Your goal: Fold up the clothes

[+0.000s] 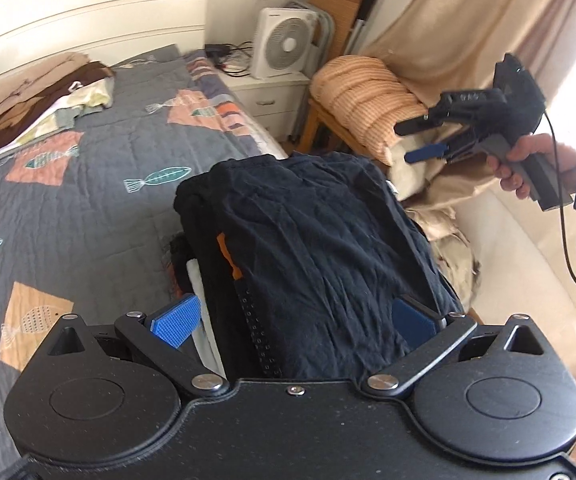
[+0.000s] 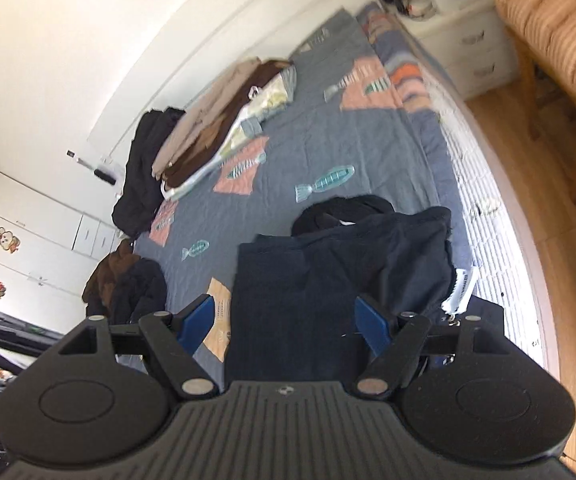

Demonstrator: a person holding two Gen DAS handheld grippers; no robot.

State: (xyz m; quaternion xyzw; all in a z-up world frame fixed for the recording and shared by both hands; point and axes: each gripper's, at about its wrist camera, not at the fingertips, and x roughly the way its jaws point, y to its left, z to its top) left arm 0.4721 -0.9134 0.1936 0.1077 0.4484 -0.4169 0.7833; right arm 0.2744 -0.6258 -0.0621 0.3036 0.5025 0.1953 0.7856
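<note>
A dark navy garment (image 1: 312, 248) lies folded on a small stack at the edge of the bed (image 1: 100, 184), with a white piece and an orange tag showing at its left side. My left gripper (image 1: 294, 320) stands wide over the near end of this stack, one blue pad on each side; the left pad's face shows free of the cloth. A hand holds my right gripper (image 1: 405, 142) in the air to the right of the stack, fingers apart and nothing between them. In the right wrist view the right gripper (image 2: 284, 320) hangs open above the same garment (image 2: 308, 280).
Folded beige and brown clothes (image 1: 28, 108) lie by the headboard. Dark heaps (image 2: 140, 176) sit at the bed's far side. A white fan (image 1: 288, 42) stands on a nightstand (image 1: 272, 96). A chair bears an orange blanket (image 1: 368, 92). Wooden floor (image 2: 548, 200) runs beside the bed.
</note>
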